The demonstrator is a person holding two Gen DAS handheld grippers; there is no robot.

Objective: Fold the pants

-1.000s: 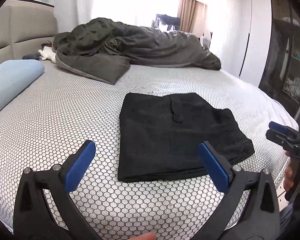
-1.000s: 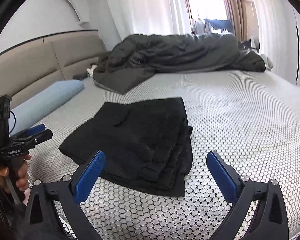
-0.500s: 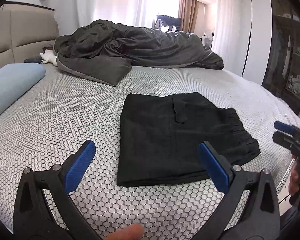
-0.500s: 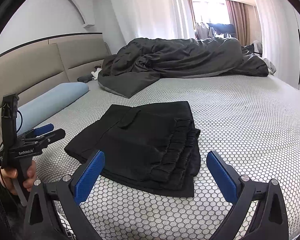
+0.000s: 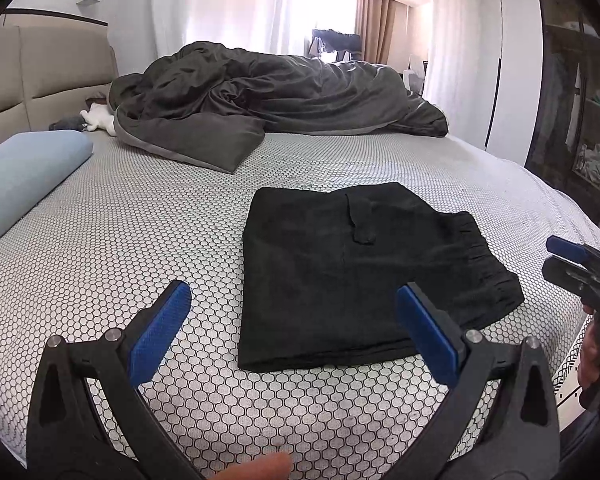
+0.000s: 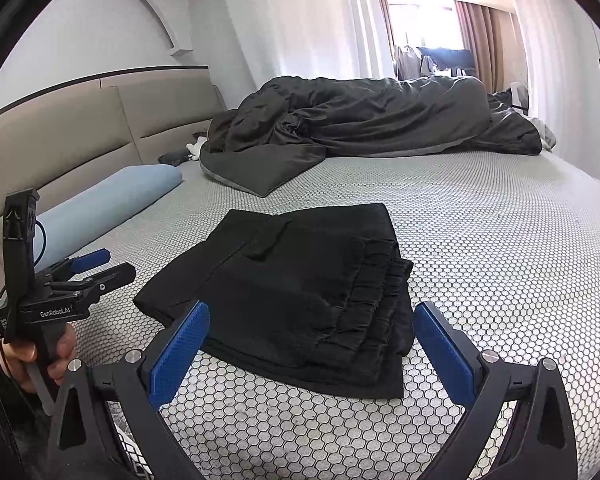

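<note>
Black pants [image 5: 352, 276] lie folded into a flat rectangle on the honeycomb-patterned bed sheet, the gathered waistband toward the right edge; in the right wrist view the same pants [image 6: 296, 288] show stacked layers. My left gripper [image 5: 292, 328] hovers open just short of the pants' near edge, holding nothing. My right gripper [image 6: 308, 344] is open too, above the near waistband corner. The right gripper [image 5: 576, 264] shows at the right edge of the left wrist view, and the left gripper [image 6: 84, 276] at the left of the right wrist view, in a hand.
A dark grey duvet [image 5: 276, 100] is heaped across the far side of the bed. A light blue bolster [image 5: 24, 176] lies along the left by the beige headboard [image 6: 100, 128]. An open wardrobe [image 5: 580, 100] stands at the right. The bed edge runs near both grippers.
Both grippers have drawn back and tilted up a little, so the pants sit slightly farther off and more of the room shows. The pants have not moved. Both stay open.
</note>
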